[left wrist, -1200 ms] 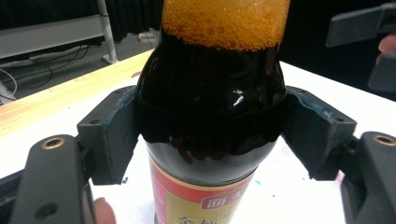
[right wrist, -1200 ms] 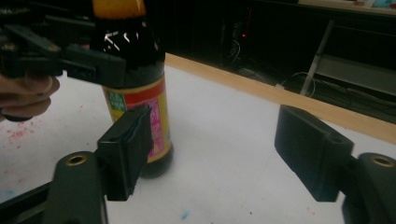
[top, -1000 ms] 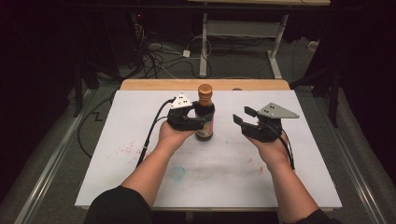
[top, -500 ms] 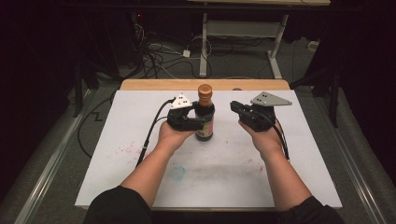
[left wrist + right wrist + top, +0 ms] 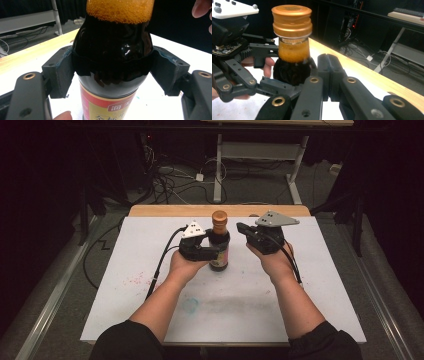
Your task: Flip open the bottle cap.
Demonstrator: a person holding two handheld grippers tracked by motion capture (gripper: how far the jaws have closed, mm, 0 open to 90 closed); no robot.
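Since the earlier frame the right gripper [image 5: 243, 228] has travelled in toward the bottle [image 5: 219, 251], and its jaws have just been closing with nothing between them — in the right gripper view they stand fully together, pads [image 5: 328, 75] touching, just beside the bottle's shoulder. Nearest the person, both forearms reach over the white mat [image 5: 125, 245] that covers the table. Left gripper [image 5: 214, 251] is clamped on the bottle at its dark shoulder, one pad [image 5: 62, 71] on each side, jaws only partly open to suit that width; the bottle stands upright on the mat near the middle, slightly toward the far edge. Handling judgement: the bottle looks like glass, nearly full of dark liquid with foam in the neck [image 5: 293, 51], so expect a heavy, rigid, smooth and breakable load that may slip or tip if gripped loosely. Best hold for the body is the shoulder, where it is already taken; the ribbed orange cap [image 5: 292, 20] is the point for the free gripper, whose jaws must reopen first. Nothing else lies on the mat. Beyond it runs the wooden table edge [image 5: 165, 210], then cables [image 5: 170, 175] and a desk frame [image 5: 260, 150] on the dark floor — none obstructs the work.
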